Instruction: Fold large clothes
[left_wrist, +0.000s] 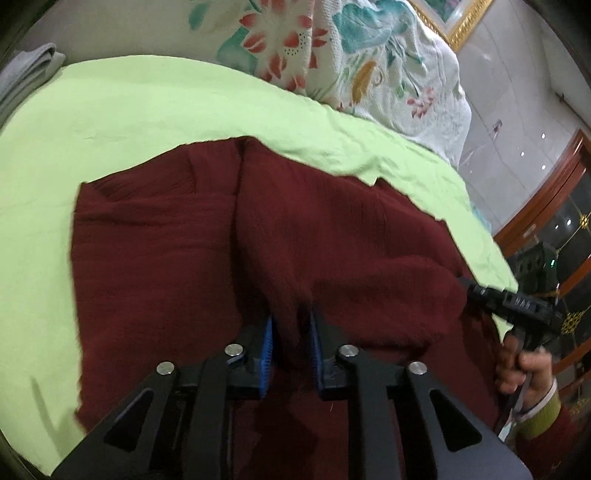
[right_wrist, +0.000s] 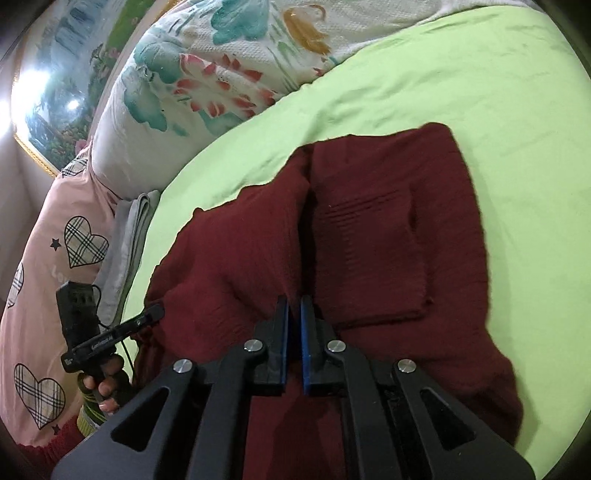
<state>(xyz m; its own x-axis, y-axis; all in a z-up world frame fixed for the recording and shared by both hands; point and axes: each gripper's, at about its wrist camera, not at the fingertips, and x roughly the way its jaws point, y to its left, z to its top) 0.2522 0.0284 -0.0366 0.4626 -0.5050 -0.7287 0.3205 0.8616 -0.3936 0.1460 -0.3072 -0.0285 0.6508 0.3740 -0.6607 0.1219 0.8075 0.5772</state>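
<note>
Grey folded cloth (left_wrist: 31, 68): far left on the green sheet (left_wrist: 129, 122), well apart from the work. No risk.

Green sheet: bare bedding under and around the garment. Loose enough to ruck if dragged along with a fold.

Maroon garment (left_wrist: 166, 240): knit, spread on the sheet, centre of both views, near edge gathered toward the grippers; ridge running down the middle. In the right wrist view, a flap or pocket panel (right_wrist: 373, 251) lying flat on its right half.

Left gripper (left_wrist: 291, 350): jaws narrow, blue pads (left_wrist: 268, 343) clamped on a thick pinch of maroon knit. Risk: bunched grip, likely more than one layer caught, giving a crooked fold line; heavy knit prone to slipping out if lifted fast.

Right gripper (right_wrist: 294, 332): jaws almost closed, thin gap between the pads, the knit's edge apparently nipped there; hold hard to confirm. Risk: shallow bite, likely to let go under tension, dropping one side.

Right hand (left_wrist: 524, 373): on its gripper handle at the garment's right edge. Risk: uneven lift between the two hands, skewing the fold.

Floral quilt (left_wrist: 332, 55): piled behind, close to the garment's far edge. Risk: fold landing against it.
</note>
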